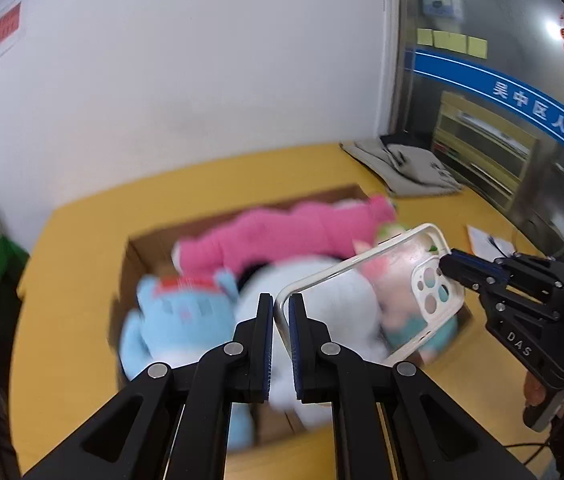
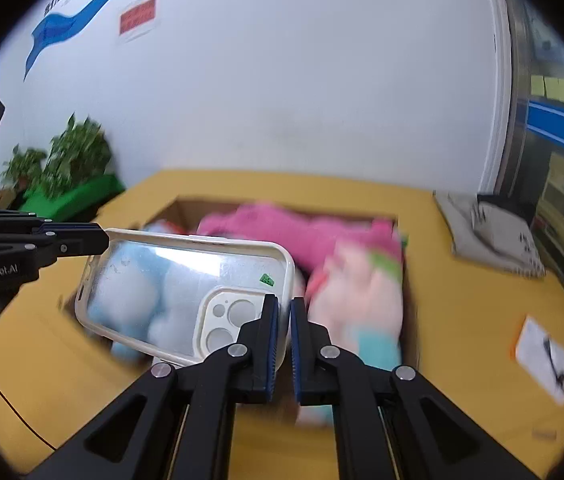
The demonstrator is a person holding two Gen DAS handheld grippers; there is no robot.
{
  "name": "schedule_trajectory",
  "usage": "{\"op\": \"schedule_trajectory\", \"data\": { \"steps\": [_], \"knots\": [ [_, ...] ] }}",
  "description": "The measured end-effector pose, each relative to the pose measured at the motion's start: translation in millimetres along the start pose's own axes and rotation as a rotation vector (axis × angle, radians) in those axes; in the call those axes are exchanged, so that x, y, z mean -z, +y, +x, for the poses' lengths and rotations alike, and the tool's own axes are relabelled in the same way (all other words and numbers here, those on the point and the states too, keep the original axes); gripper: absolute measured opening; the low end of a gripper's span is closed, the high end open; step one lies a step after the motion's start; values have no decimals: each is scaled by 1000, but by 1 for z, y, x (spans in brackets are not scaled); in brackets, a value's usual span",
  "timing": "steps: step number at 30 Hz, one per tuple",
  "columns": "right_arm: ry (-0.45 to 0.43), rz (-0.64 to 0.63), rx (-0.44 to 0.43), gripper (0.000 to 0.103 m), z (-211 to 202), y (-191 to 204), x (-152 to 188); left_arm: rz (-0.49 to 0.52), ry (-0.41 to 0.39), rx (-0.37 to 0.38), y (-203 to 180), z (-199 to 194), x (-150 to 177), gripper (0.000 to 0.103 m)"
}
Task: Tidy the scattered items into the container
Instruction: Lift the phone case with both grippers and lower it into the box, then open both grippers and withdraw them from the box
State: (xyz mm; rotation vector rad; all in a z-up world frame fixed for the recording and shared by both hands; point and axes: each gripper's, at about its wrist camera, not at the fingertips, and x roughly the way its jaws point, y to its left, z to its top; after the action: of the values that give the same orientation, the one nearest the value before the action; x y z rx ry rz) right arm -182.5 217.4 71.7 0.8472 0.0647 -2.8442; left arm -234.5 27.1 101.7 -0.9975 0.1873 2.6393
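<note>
One phone case (image 1: 366, 292), one cardboard box (image 1: 138, 256), four plush toys, two tongs, four yellow sticky notes (image 1: 452, 40).

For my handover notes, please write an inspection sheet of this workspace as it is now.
Surface: yellow table, mostly bare around the box.
Job's things: clear phone case held above the cardboard box; pink toy, blue toy and white toy inside.
Clutter: grey cloth, paper.
Grippers: left gripper and right gripper each shut on a rim of the case.
Cables: thin black cable on the table.
Surroundings: white wall, potted plant, glass door with sticky notes.
</note>
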Motion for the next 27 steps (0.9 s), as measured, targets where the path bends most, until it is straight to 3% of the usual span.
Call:
{"op": "schedule_trajectory", "data": {
  "steps": [2,5,8,11,13,14,15,16,17,18,20,21,23,27],
  "knots": [
    [-4,26,5,6,31,-13,-33,-6,26,-12,12,39,-30,7],
    [51,75,21,5,94,-32,-61,-41,91,4,31,100,-50,7],
    [171,109,38,5,161,-33,-60,-85,200,6,49,163,-49,8],
    [293,110,61,5,205,-34,-36,-121,262,10,53,195,-34,8],
    [267,111,68,6,197,-32,-30,-142,242,31,55,186,-31,14],
    [248,99,76,12,190,-29,-33,-150,233,38,55,179,-32,21],
    [238,83,87,21,183,-28,-35,-159,217,33,55,169,-33,45],
    [226,71,99,45,175,-27,-38,-168,182,8,55,151,-33,70],
    [201,66,108,69,162,-26,-40,-170,134,-18,54,131,-34,78],
    [169,66,110,75,145,-25,-41,-168,80,-44,51,109,-34,88],
    [122,69,112,77,118,-21,-46,-170,-18,-103,44,60,-26,94],
    [106,71,113,77,101,-18,-45,-177,-54,-125,39,36,-19,103],
    [82,81,118,78,65,-11,-34,-192,-99,-140,27,-5,0,103],
    [63,71,123,78,11,10,-6,-174,-117,-114,-1,-55,46,103]
  ]
}}
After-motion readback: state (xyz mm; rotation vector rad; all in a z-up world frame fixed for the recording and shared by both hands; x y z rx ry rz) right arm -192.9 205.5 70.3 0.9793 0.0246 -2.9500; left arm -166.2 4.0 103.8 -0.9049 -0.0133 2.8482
